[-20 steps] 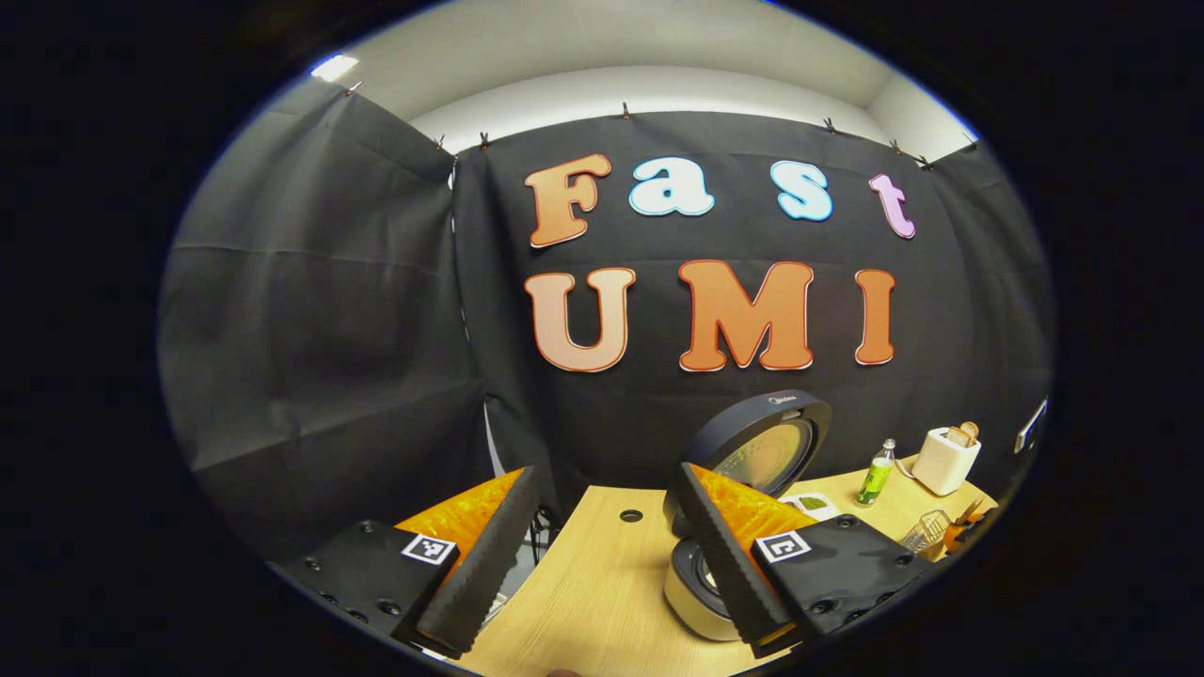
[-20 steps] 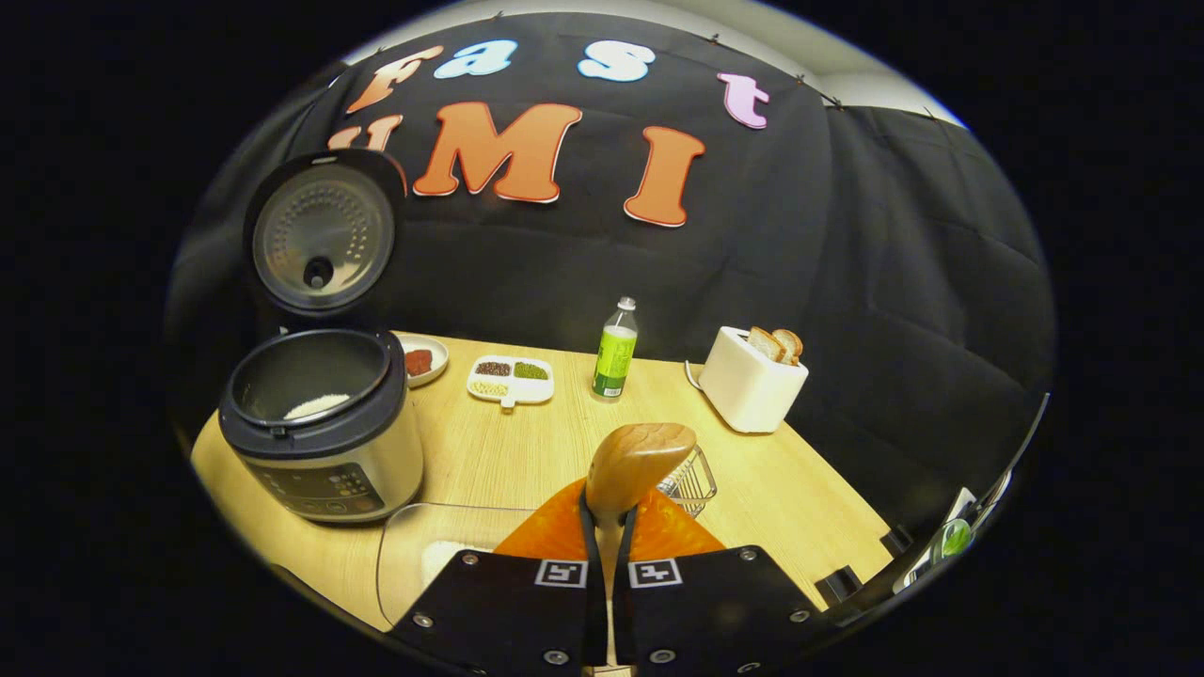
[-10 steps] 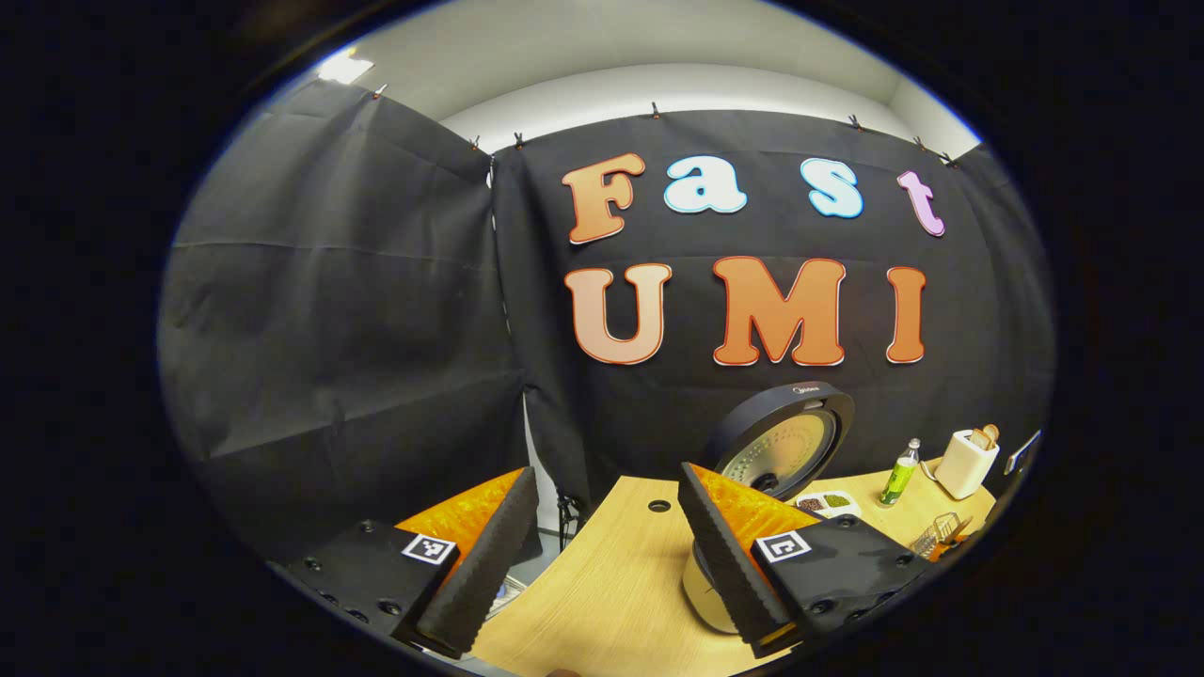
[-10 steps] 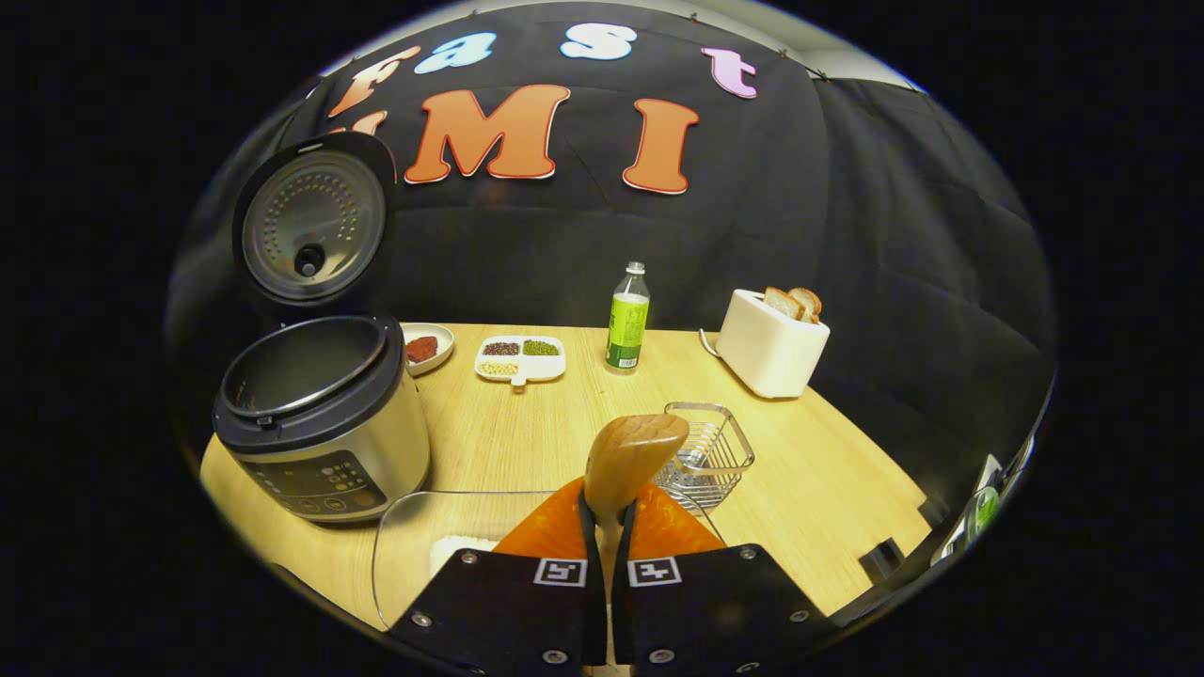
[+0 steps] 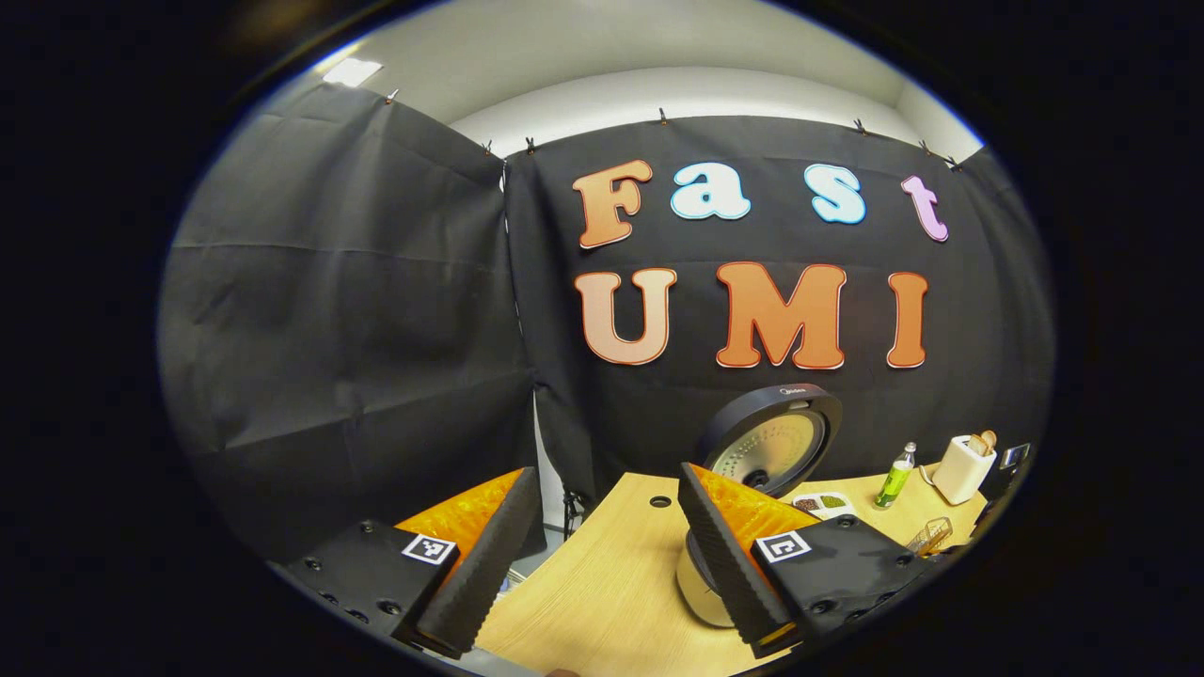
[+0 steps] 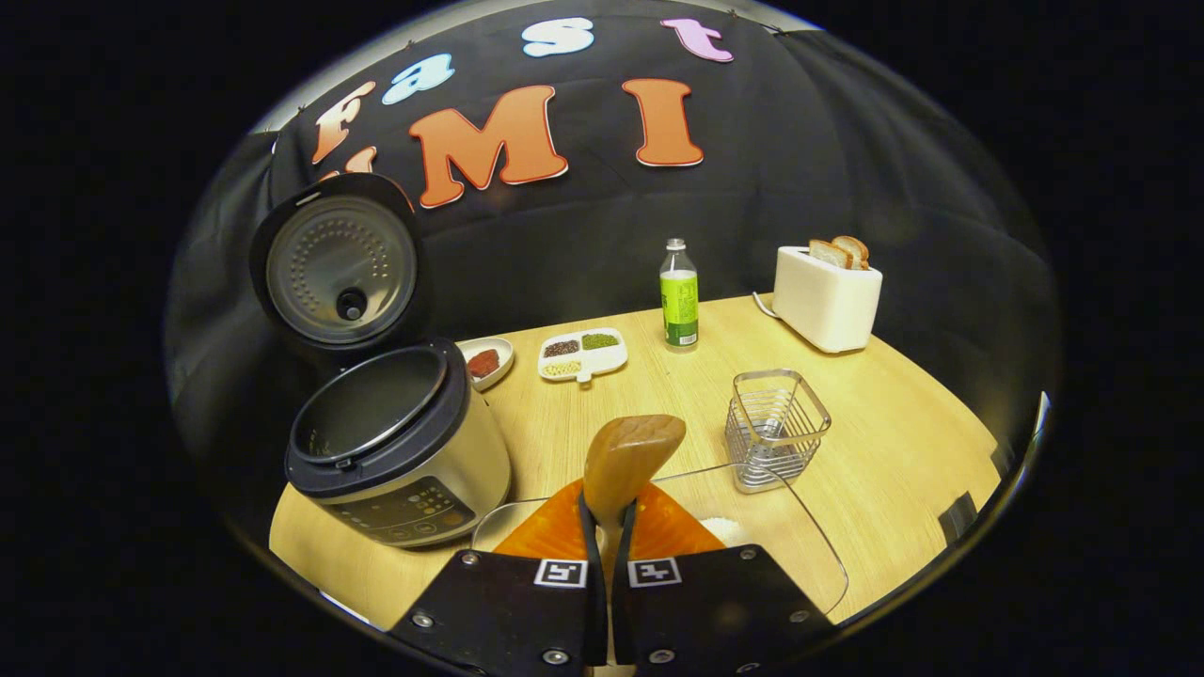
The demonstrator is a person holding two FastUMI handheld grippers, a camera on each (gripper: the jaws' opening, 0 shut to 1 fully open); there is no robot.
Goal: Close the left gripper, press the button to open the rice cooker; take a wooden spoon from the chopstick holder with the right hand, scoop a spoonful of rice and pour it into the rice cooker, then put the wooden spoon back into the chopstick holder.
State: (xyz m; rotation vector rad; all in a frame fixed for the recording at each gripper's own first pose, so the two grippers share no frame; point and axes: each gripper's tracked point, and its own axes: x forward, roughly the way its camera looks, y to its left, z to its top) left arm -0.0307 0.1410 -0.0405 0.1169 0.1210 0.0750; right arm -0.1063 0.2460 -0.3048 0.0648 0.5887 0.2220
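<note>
In the right gripper view, the right gripper (image 6: pixel 607 512) has its two fingers pinched onto the handle of the wooden spoon (image 6: pixel 628 459) — the bowl of the spoon sticks up and forward past the fingertips, tilted a bit to the right, and it looks empty from this angle. Right under and around the gripper sits a clear container (image 6: pixel 800 536) with a bit of white rice (image 6: pixel 724 531) showing just beside the fingers. The wire chopstick holder (image 6: pixel 776 428) stands upright just right of the spoon, at the far edge of that container.

The rice cooker (image 6: pixel 400 451) is on the left side of the wooden table (image 6: pixel 894 451), lid (image 6: pixel 339 273) flipped up and standing open, inner pot exposed; whether there's rice inside can't be told from here. Behind it there's a small dish (image 6: pixel 486 362) with something red, a divided tray (image 6: pixel 581 353) of grains, a green-labelled bottle (image 6: pixel 678 296) and a white toaster (image 6: pixel 826 296) with bread slices poking out.

In the left gripper view, the left gripper (image 5: pixel 602 555) is spread wide with nothing between the fingers — it hangs off the near left end of the table, with the rice cooker (image 5: pixel 752 470) partly hidden behind its right-hand finger.
</note>
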